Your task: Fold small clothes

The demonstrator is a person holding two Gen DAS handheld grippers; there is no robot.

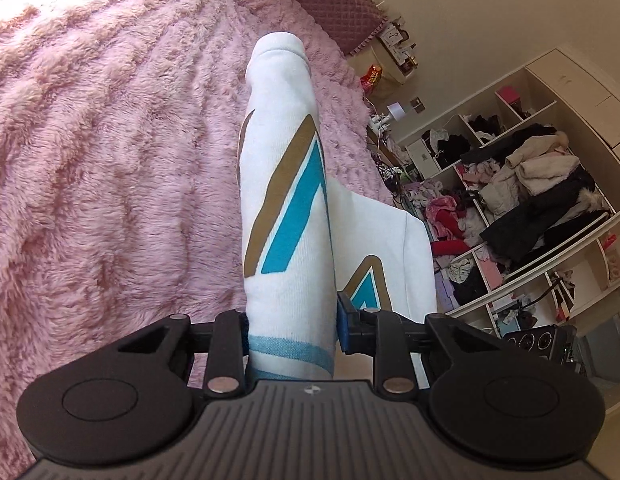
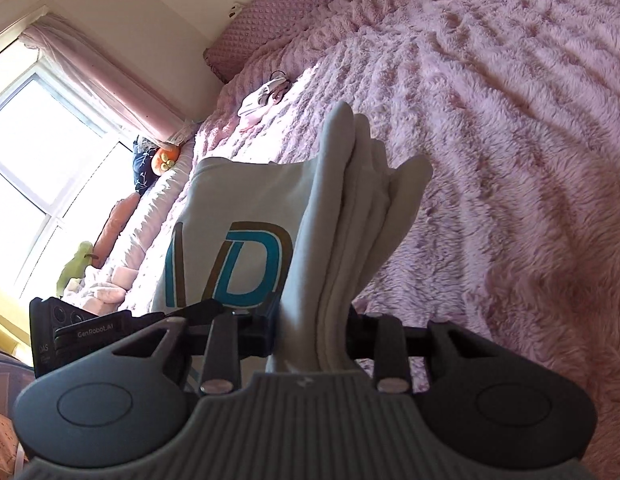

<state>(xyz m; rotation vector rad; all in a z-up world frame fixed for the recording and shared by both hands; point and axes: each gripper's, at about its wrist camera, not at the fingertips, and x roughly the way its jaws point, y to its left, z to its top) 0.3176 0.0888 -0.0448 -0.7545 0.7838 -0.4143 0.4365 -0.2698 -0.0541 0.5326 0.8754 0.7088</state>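
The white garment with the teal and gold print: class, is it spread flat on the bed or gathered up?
Gathered up. The white garment hangs bunched in folds, pinched by the left gripper and the right gripper, above the pink blanket.

Bed [image 2: 510, 120]: wide bare pink fleece, open to the right and far.
White garment [image 1: 285, 208]: hangs bunched in front of both tools, blocking the near middle.
Far left: small clothes pile [image 2: 261, 100] and pillow [image 2: 277, 12].
Beside bed: crowded shelves [image 1: 522, 184].
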